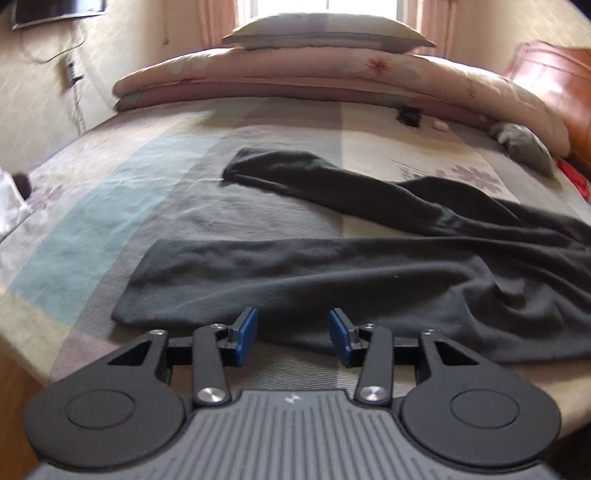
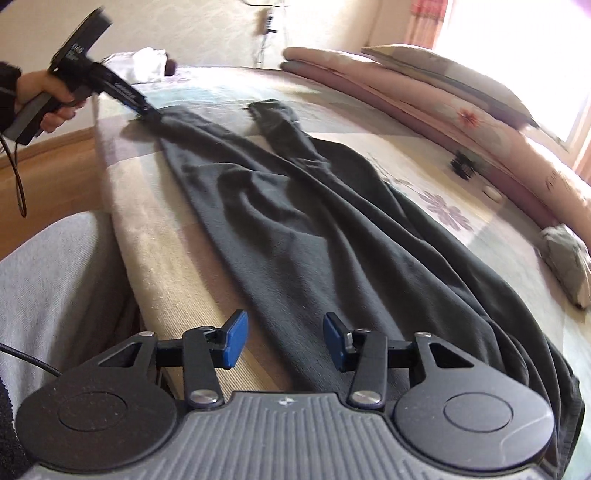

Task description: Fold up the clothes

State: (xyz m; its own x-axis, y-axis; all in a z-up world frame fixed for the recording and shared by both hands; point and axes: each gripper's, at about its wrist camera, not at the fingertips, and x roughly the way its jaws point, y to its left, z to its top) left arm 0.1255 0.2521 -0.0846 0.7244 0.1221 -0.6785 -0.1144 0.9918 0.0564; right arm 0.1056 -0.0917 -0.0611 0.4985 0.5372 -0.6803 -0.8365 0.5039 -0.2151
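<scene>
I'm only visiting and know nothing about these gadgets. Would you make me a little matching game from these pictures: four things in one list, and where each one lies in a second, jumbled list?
Things:
1. dark grey trousers
2. pillow
3. folded quilt
4. left gripper

Places:
A. on top of the folded bedding
B. spread flat across the bedspread
C. at the cuff end of the near trouser leg
D. along the far edge of the bed, under the pillow

Pairs: 1-B, 2-A, 3-D, 4-C
</scene>
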